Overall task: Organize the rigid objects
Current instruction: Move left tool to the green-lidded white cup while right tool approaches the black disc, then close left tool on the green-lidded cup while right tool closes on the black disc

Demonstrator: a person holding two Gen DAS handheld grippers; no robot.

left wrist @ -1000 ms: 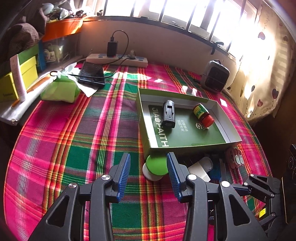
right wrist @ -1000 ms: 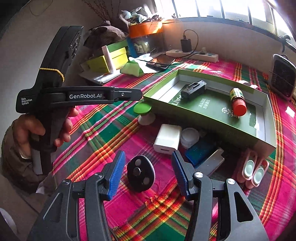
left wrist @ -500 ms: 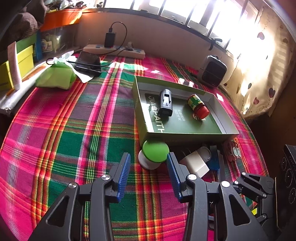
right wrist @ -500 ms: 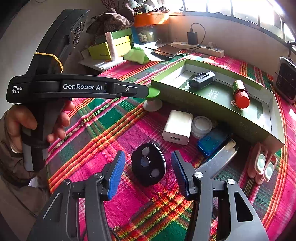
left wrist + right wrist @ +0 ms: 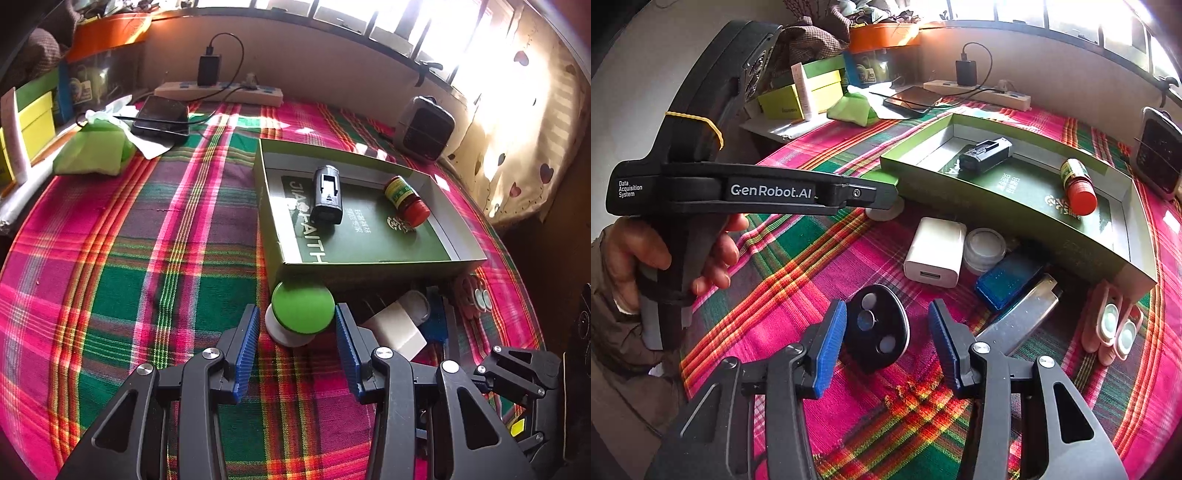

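A round piece with a green top and white base (image 5: 302,310) stands on the plaid cloth, against the front corner of the green box (image 5: 266,221). My left gripper (image 5: 296,311) is open, its fingertips on either side of that piece. In the box lie a black block (image 5: 327,195) and a red-capped bottle (image 5: 406,201). My right gripper (image 5: 887,306) is closing around a black oval disc (image 5: 877,328) that lies flat. The left pad is almost on the disc and the right pad stands clear of it.
A white charger (image 5: 936,254), a small clear jar (image 5: 984,249), a blue case (image 5: 1008,282), a metal bar (image 5: 1019,321) and pink clips (image 5: 1112,325) lie along the box front. At the back are a phone (image 5: 160,118), a power strip (image 5: 221,94) and a green pouch (image 5: 92,151).
The left gripper came forward until the green-topped piece stood between its fingertips. The right gripper came down around the black disc and its jaws narrowed.
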